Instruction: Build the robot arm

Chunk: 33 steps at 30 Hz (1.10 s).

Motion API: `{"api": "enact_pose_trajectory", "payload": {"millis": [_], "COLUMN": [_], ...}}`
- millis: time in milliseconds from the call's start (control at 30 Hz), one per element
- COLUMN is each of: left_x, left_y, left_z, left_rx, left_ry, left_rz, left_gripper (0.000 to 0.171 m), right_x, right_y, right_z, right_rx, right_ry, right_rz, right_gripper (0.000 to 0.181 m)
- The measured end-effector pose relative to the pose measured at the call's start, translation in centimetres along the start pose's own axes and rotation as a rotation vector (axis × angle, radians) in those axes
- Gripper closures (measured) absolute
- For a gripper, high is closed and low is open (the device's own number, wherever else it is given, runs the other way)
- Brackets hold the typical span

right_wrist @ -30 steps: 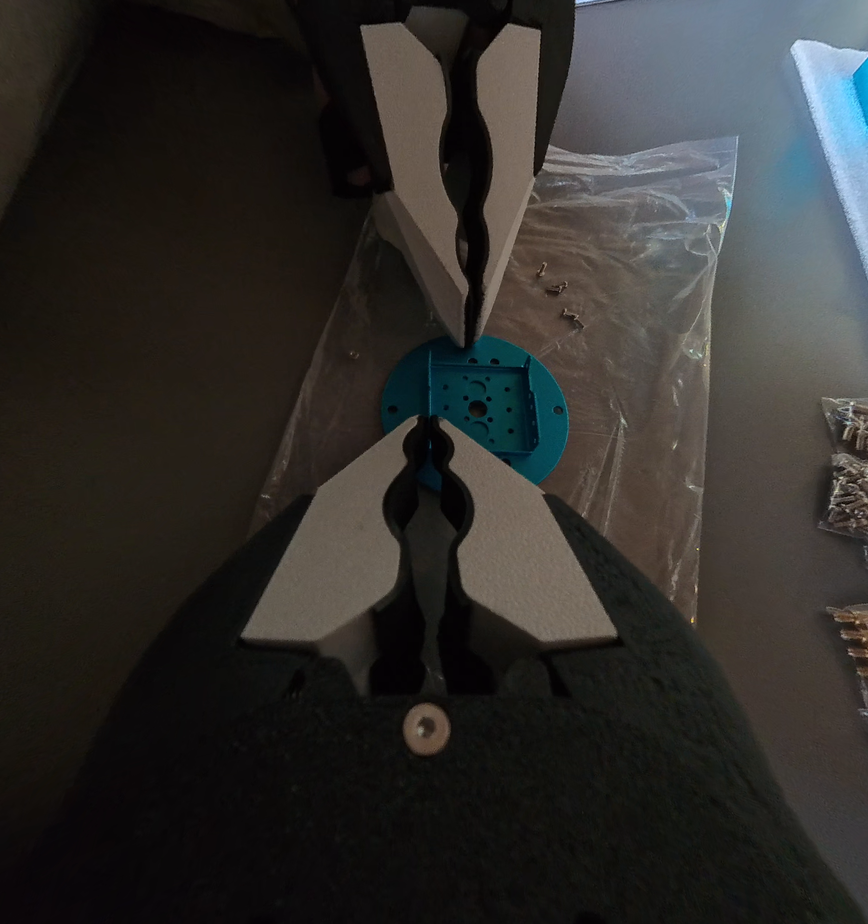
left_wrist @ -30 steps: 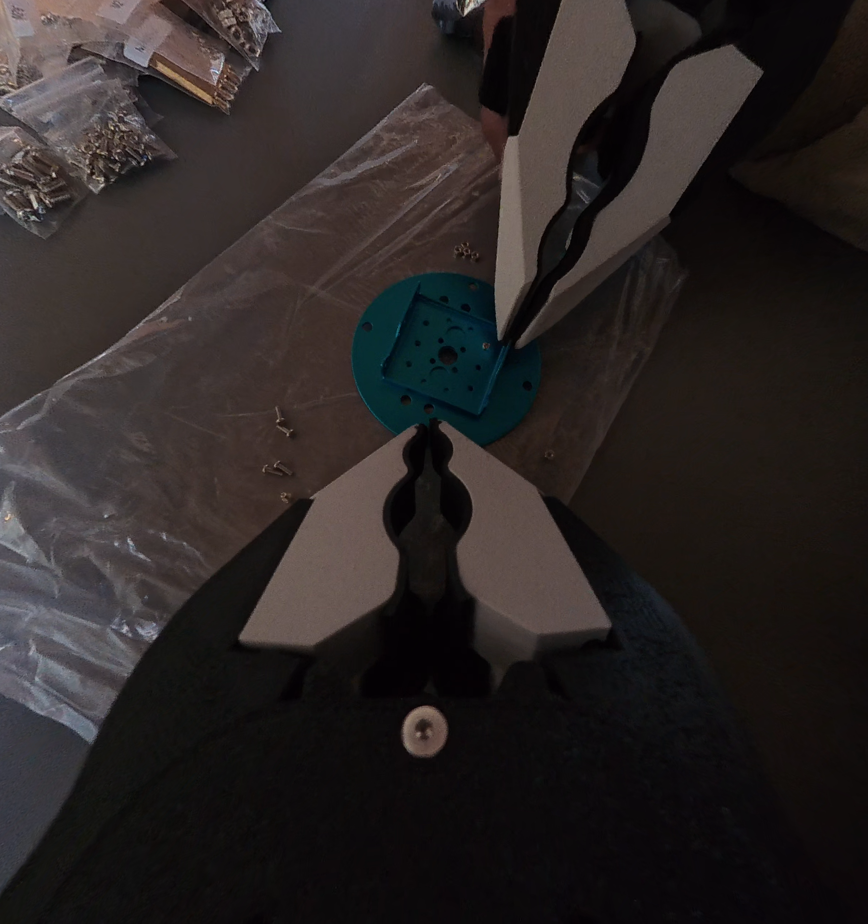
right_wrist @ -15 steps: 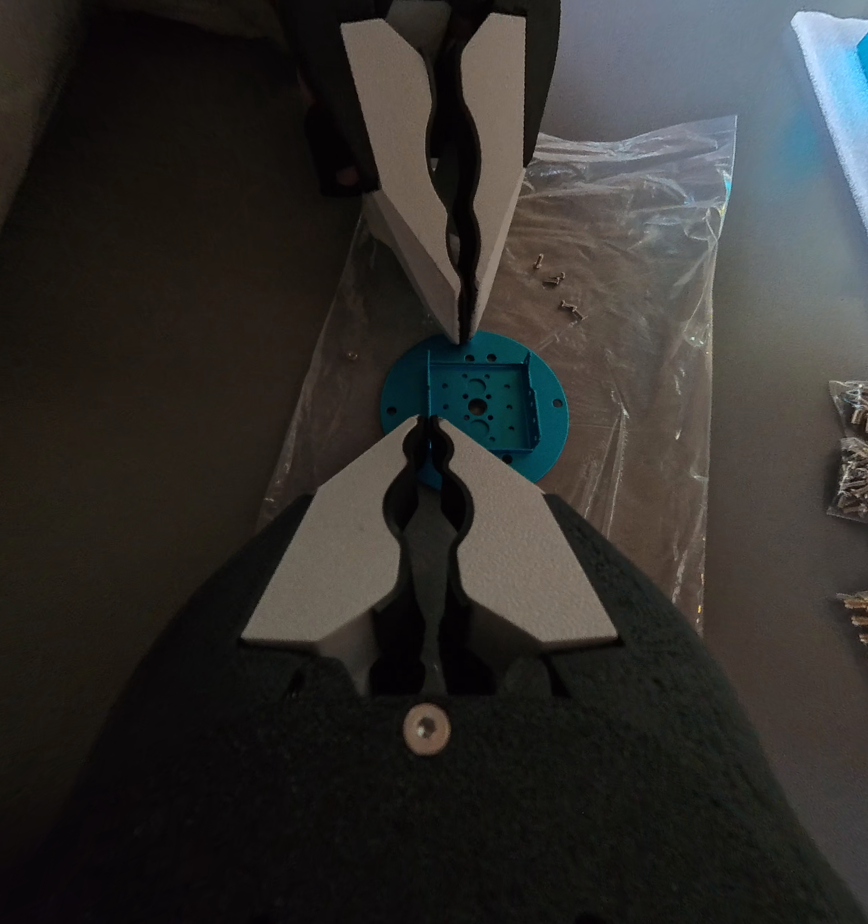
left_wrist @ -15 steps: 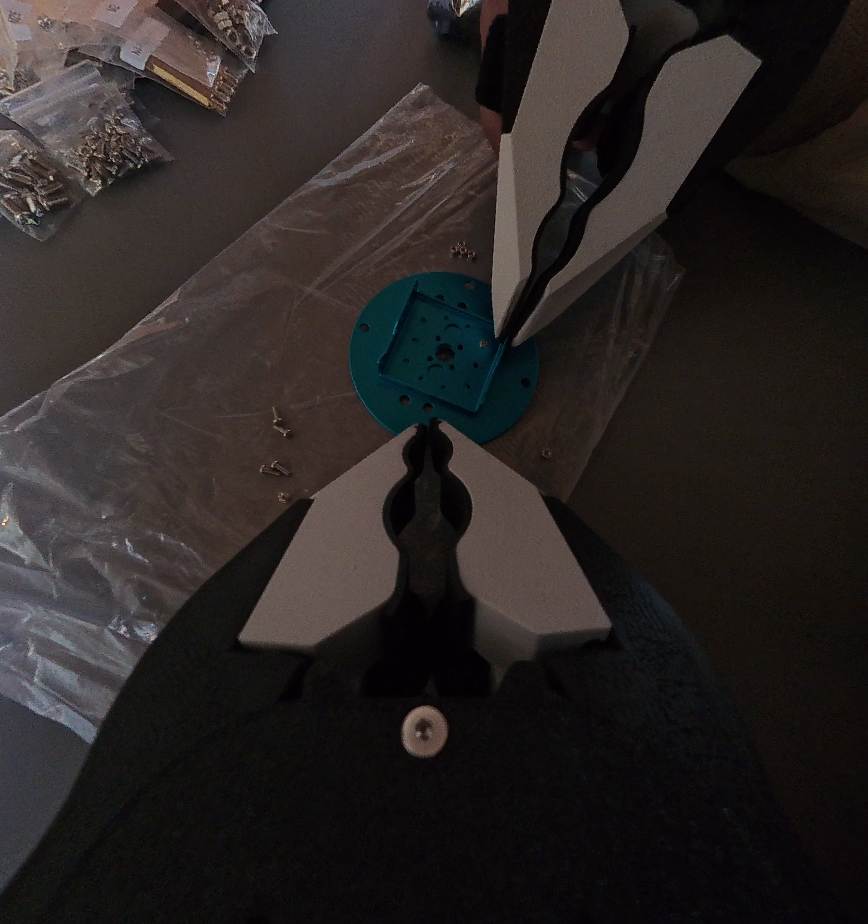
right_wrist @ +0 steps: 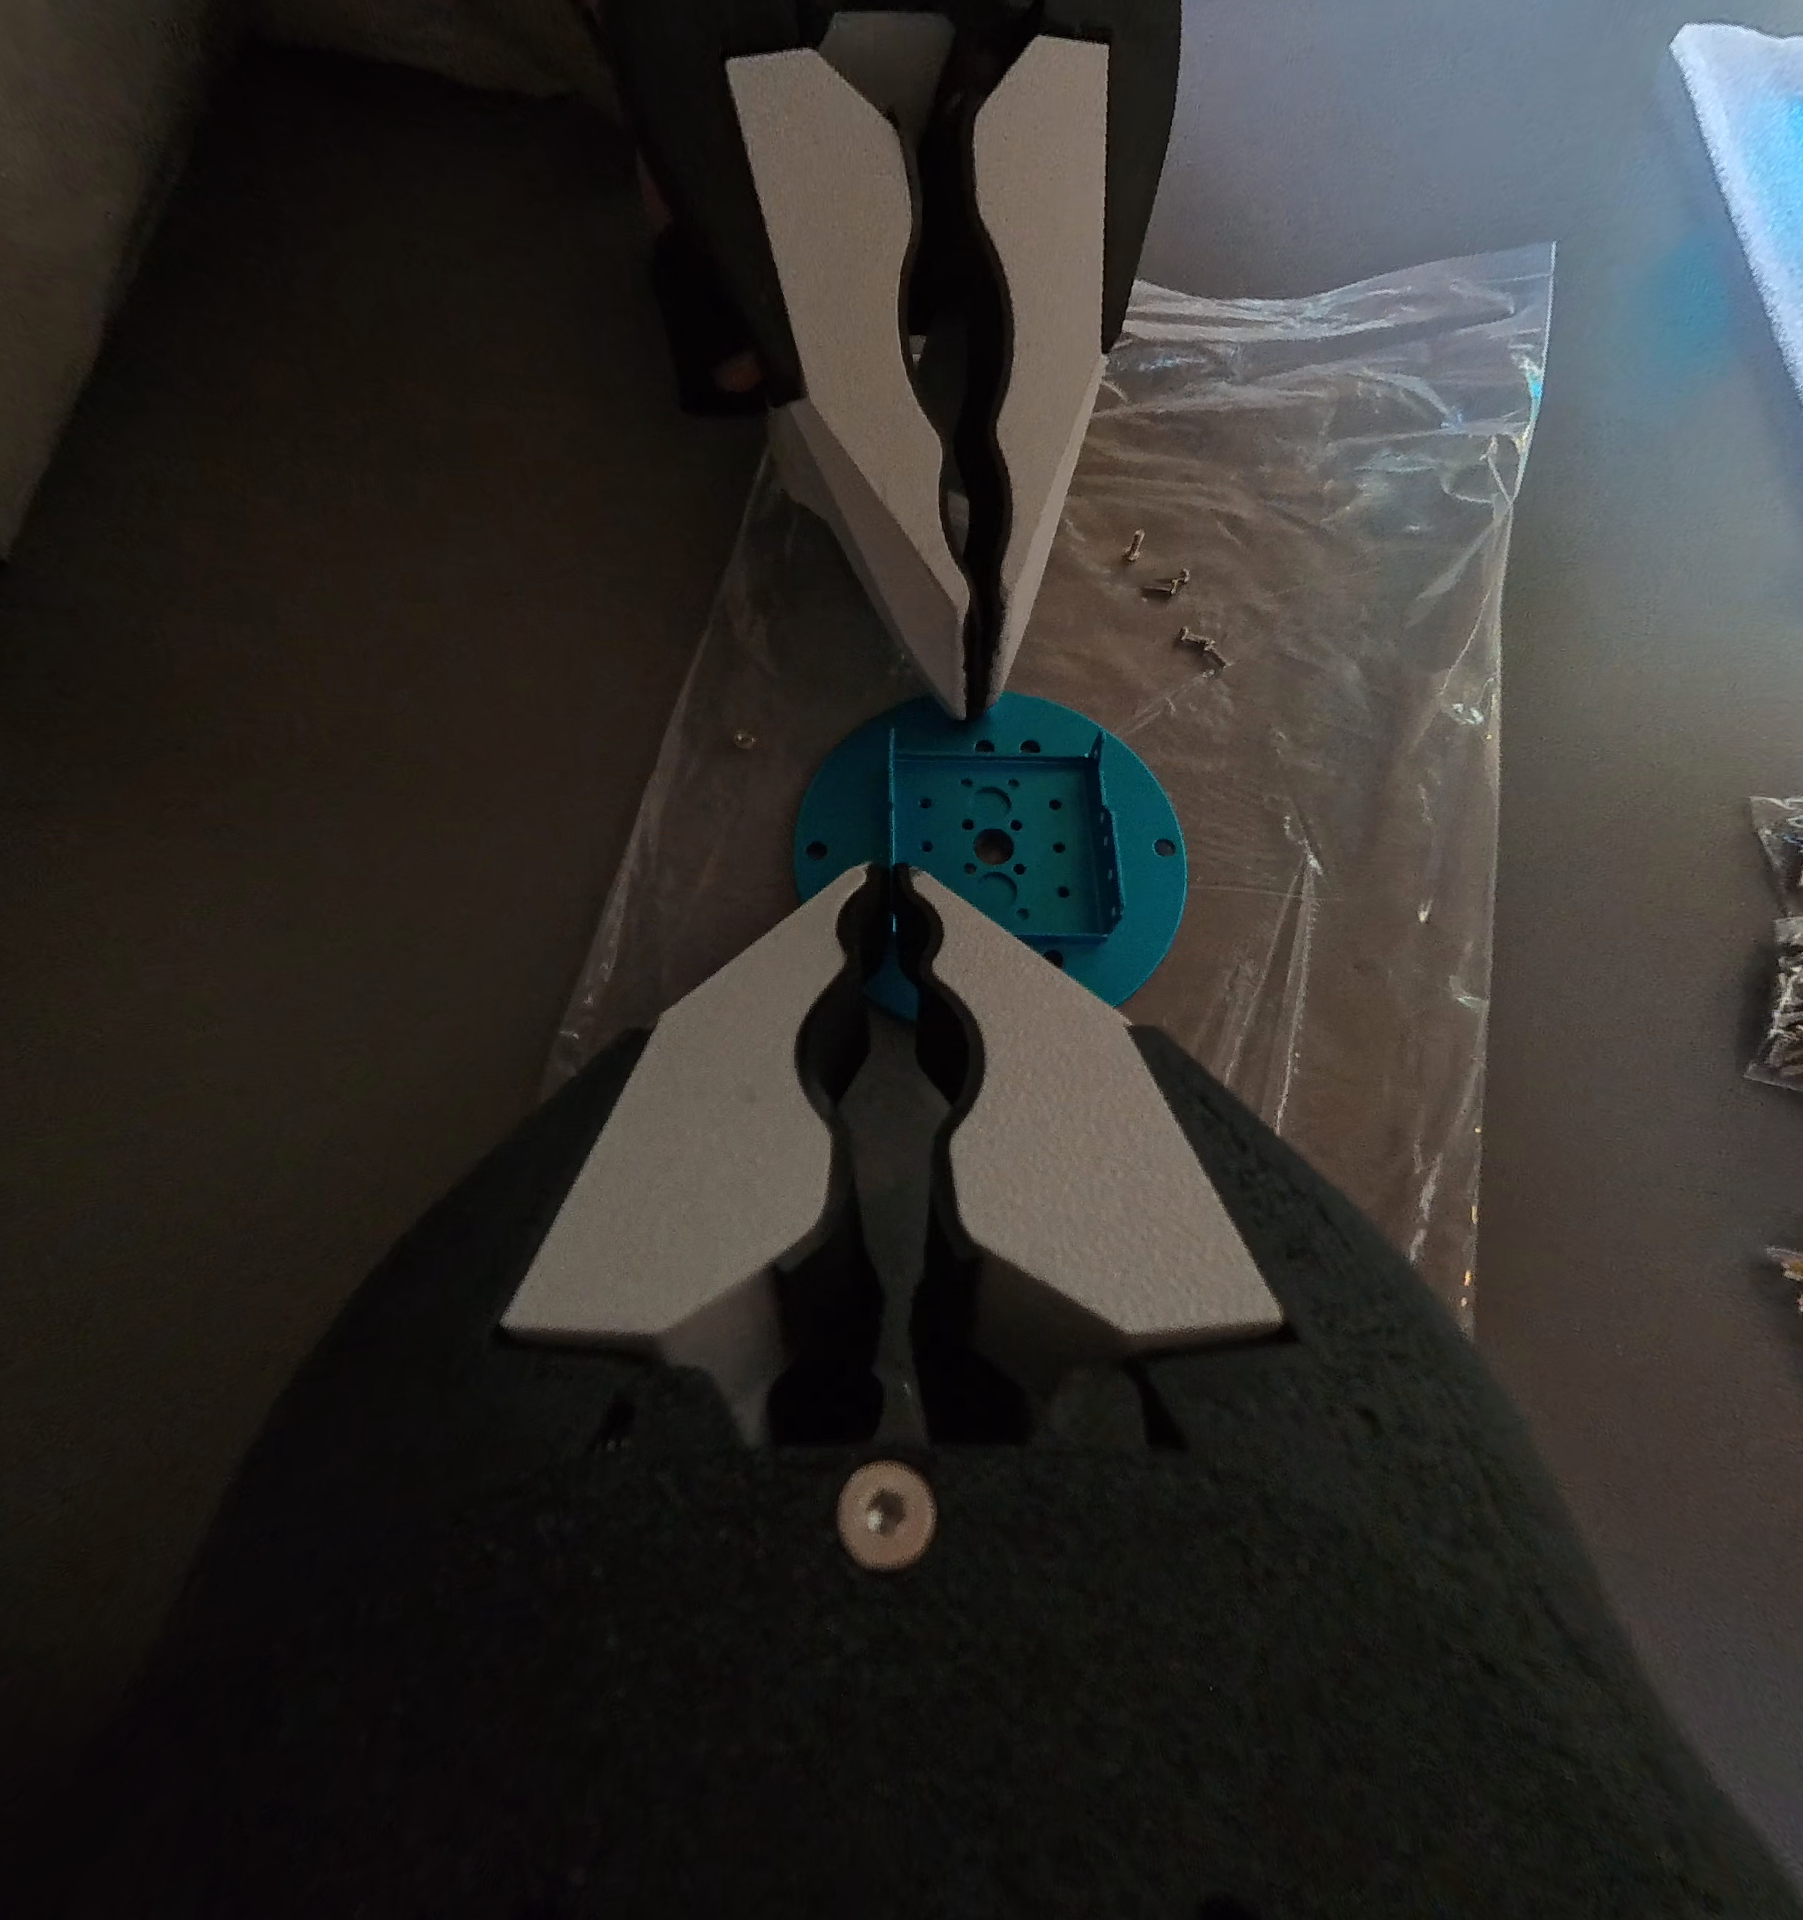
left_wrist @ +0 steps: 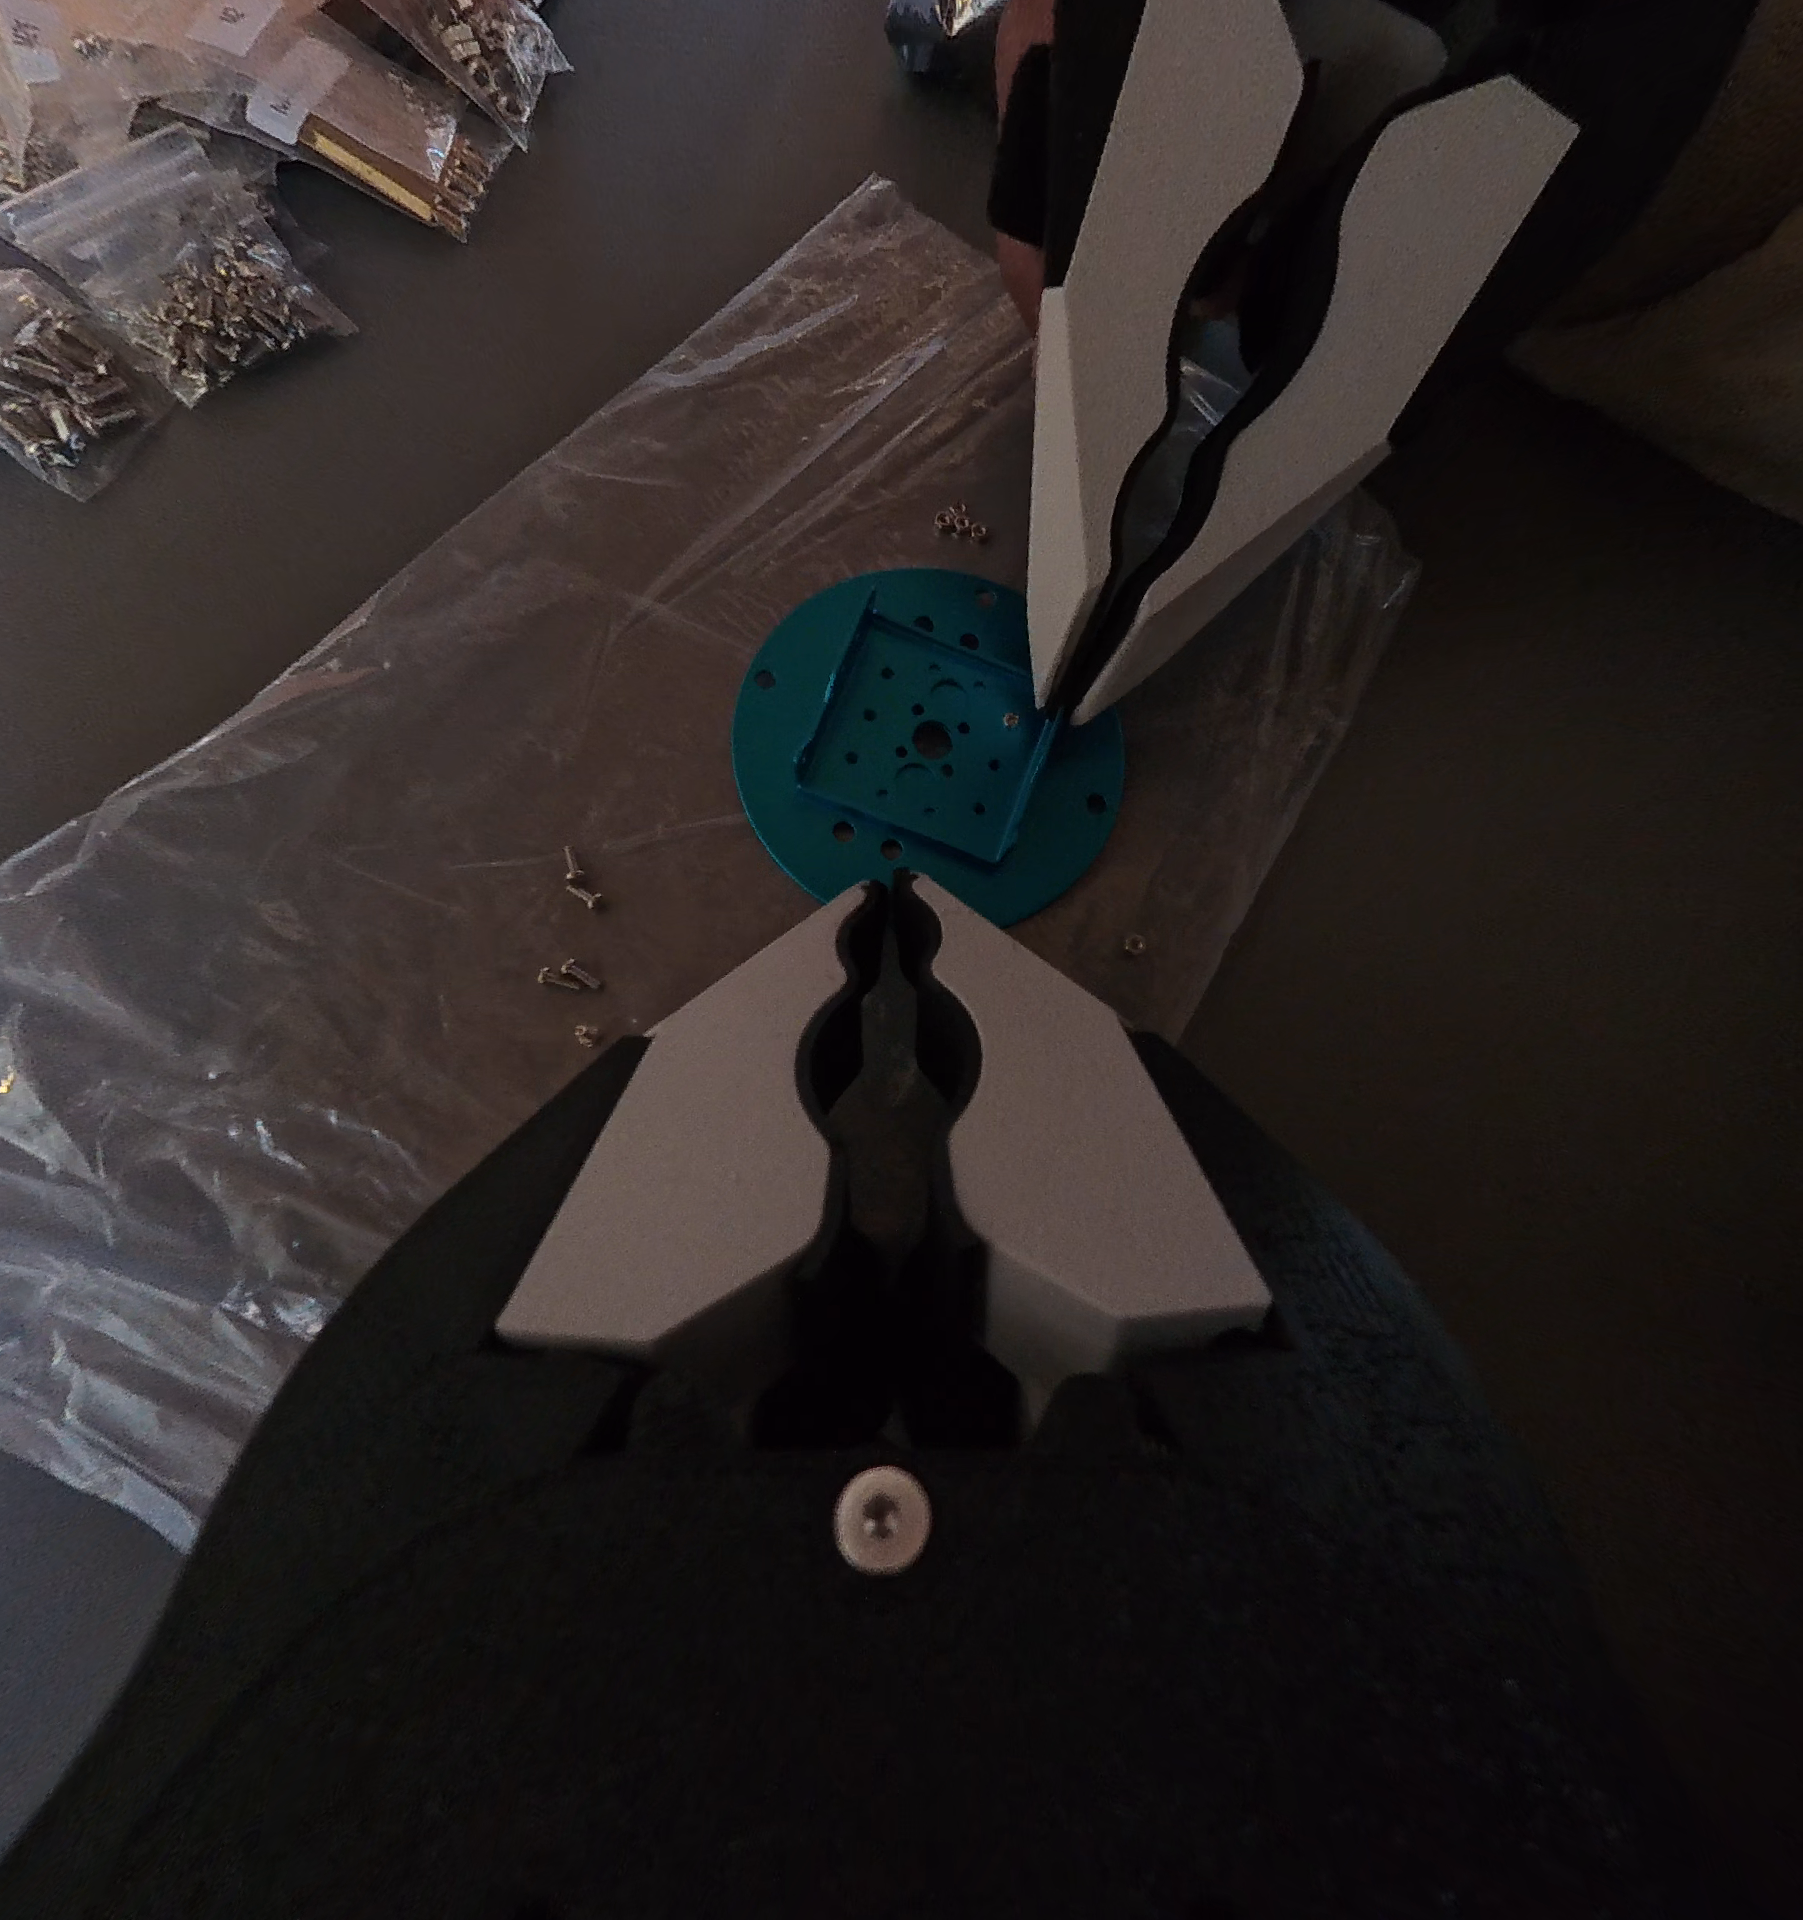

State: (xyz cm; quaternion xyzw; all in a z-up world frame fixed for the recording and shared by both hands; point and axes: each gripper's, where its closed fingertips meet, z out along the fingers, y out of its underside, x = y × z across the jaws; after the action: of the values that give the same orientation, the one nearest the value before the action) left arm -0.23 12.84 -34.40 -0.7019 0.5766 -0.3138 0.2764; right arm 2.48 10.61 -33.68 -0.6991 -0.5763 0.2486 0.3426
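A dark grey table (left_wrist: 1499, 1039) fills both views. On it lies a large clear plastic sheet (left_wrist: 409, 831), crinkled and flat, running from 8 o'clock toward 1 o'clock in the left wrist view. At 10 to 11 o'clock of that view, off the sheet, sits a pile of clear bags of metal hardware (left_wrist: 149, 312). In the right wrist view a white foam slab (right_wrist: 1770, 208) lies at 2 o'clock.

The left gripper (left_wrist: 892, 883) has its jaws nearly together, only a thin slit between the tips; they hang at the near rim of the disc, and whether they pinch it cannot be told. The right gripper (right_wrist: 889, 871) comes in from the opposite side, its jaws closed on the upright wall of the bracket at one corner.

Near the sheet's middle rests a teal round disc (left_wrist: 783, 748) drilled with holes. On it sits a teal square bracket (left_wrist: 928, 748) with raised side walls, also perforated.

Loose small screws (left_wrist: 570, 971) lie on the sheet at 9 o'clock from the left gripper's tips. A cluster of small nuts (left_wrist: 959, 523) sits at 12 o'clock of the disc, and a single nut (left_wrist: 1134, 943) at its 4 o'clock.
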Motion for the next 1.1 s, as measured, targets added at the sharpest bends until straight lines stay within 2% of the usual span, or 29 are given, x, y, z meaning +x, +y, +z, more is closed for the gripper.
{"api": "enact_pose_trajectory", "payload": {"millis": [433, 500, 567, 733, 800, 867, 1000, 1100], "left_x": [0.0, 0.1, 0.0, 1.0, 1.2, 1.7, 1.7, 0.9], "left_y": [0.0, -0.1, -0.4, -1.0, -1.5, -2.0, -2.2, -1.5], "left_z": [0.0, 0.0, -0.3, -1.9, -3.1, -4.3, -6.1, -7.4], "left_rx": [0.001, 0.005, 0.036, 0.114, 0.161, 0.204, 0.238, 0.206], "left_ry": [0.007, 0.012, 0.01, 0.068, 0.074, 0.097, 0.057, -0.054], "left_rz": [-0.005, -0.007, -0.01, 0.021, 0.063, 0.09, 0.138, 0.137], "left_gripper": [0.17, 0.167, 0.164, 0.161, 0.161, 0.161, 0.161, 0.162], "right_x": [0.0, 0.1, 0.4, 1.7, 0.4, -1.4, -3.1, -3.1], "right_y": [0.0, -0.6, -1.7, -2.8, -3.6, -4.2, -3.7, -2.3], "right_z": [0.0, -0.3, -1.1, -3.4, -3.7, -3.1, 0.0, 1.7], "right_rx": [0.005, 0.042, 0.109, 0.173, 0.18, 0.145, 0.07, -0.014], "right_ry": [-0.008, -0.003, -0.001, 0.06, -0.002, -0.065, 0.018, 0.096], "right_rz": [0.009, 0.013, 0.042, 0.076, 0.103, 0.126, 0.165, 0.216], "right_gripper": [0.181, 0.172, 0.171, 0.169, 0.169, 0.165, 0.161, 0.163]}}
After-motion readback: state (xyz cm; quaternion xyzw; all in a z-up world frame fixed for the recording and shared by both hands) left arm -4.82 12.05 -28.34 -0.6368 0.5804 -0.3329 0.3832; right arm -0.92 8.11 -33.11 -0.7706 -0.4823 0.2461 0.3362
